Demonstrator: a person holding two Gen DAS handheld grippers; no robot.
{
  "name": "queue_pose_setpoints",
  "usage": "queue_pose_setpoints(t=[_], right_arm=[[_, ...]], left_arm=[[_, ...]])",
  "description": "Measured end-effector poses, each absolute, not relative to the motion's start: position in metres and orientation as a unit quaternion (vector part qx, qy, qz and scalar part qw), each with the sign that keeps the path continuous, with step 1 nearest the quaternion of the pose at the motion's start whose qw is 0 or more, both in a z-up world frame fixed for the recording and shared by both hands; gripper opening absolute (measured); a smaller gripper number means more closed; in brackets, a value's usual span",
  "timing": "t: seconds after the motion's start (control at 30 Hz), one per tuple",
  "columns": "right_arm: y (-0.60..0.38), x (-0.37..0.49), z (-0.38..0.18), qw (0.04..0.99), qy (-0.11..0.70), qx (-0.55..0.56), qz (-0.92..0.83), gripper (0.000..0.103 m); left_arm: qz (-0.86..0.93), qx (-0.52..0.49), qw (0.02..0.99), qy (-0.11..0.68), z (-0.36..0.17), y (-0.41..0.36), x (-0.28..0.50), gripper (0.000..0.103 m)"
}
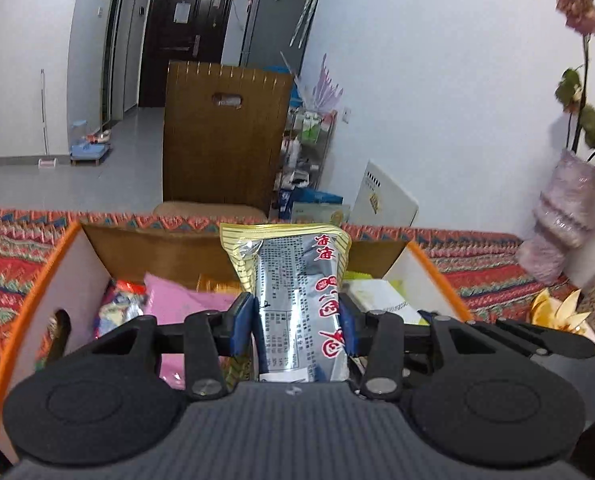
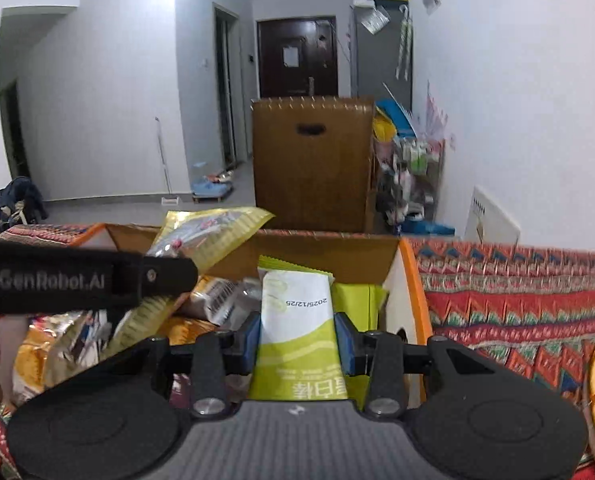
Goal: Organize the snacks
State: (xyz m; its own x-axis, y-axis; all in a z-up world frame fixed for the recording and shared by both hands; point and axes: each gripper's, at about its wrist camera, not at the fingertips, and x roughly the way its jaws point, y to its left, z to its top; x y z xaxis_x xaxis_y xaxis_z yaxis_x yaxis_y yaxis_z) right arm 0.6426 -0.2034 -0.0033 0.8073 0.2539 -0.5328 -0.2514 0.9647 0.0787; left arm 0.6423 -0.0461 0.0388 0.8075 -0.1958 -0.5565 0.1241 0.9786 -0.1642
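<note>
My left gripper (image 1: 297,316) is shut on a silver snack packet (image 1: 293,296) with a gold striped top and red print, held upright above an orange-edged cardboard box (image 1: 37,276). Inside that box lie a pink packet (image 1: 177,300), a red-and-blue packet (image 1: 117,308) and pale yellow packets (image 1: 381,296). In the right wrist view my right gripper (image 2: 297,340) is shut on a white-and-green packet (image 2: 297,320) over the same box (image 2: 413,280), near its right wall. The left gripper's arm (image 2: 77,276) crosses at the left, with its gold-topped packet (image 2: 213,232) poking up.
The box sits on a patterned red woven cloth (image 2: 517,304). A tall brown cardboard box (image 1: 225,136) stands behind the table. A pink wrapped flower vase (image 1: 561,224) stands at the right by the wall, and a yellow paper flower (image 1: 557,308) lies near it.
</note>
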Motion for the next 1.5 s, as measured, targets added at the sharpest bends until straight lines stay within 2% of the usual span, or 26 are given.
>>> queue_pose_setpoints(t=[0.2, 0.23, 0.27, 0.3, 0.4, 0.6, 0.77, 0.93, 1.1, 1.5], right_arm=[[-0.196, 0.641, -0.013, 0.949, 0.287, -0.021, 0.130, 0.043], [-0.194, 0.639, -0.014, 0.949, 0.286, -0.025, 0.130, 0.047], [-0.192, 0.637, -0.015, 0.949, 0.285, -0.025, 0.133, 0.063], [-0.191, 0.636, -0.016, 0.949, 0.287, -0.025, 0.132, 0.068], [-0.191, 0.635, -0.015, 0.948, 0.287, -0.023, 0.139, 0.074], [-0.197, 0.639, -0.010, 0.947, 0.289, -0.018, 0.139, 0.076], [-0.198, 0.636, -0.006, 0.949, 0.282, -0.021, 0.142, 0.084], [-0.197, 0.630, 0.004, 0.952, 0.272, -0.034, 0.138, 0.086], [-0.207, 0.616, 0.024, 0.958, 0.253, -0.022, 0.136, 0.089], [-0.204, 0.534, 0.056, 0.968, 0.203, -0.036, 0.143, 0.091]], left_arm=[[-0.090, -0.069, 0.942, 0.317, 0.021, -0.044, 0.645, 0.051], [-0.098, -0.074, 0.940, 0.319, 0.021, -0.042, 0.645, 0.056], [-0.102, -0.077, 0.939, 0.320, 0.022, -0.042, 0.644, 0.067], [-0.097, -0.077, 0.941, 0.315, 0.024, -0.041, 0.641, 0.075], [-0.105, -0.056, 0.946, 0.302, 0.026, -0.046, 0.637, 0.081], [-0.108, -0.040, 0.949, 0.292, 0.033, -0.055, 0.633, 0.086], [-0.104, -0.045, 0.950, 0.292, 0.034, -0.054, 0.633, 0.087], [-0.107, -0.030, 0.956, 0.271, 0.046, -0.055, 0.623, 0.087], [-0.104, -0.021, 0.967, 0.233, 0.067, -0.046, 0.594, 0.093], [-0.074, -0.012, 0.978, 0.197, 0.088, -0.005, 0.499, 0.097]])
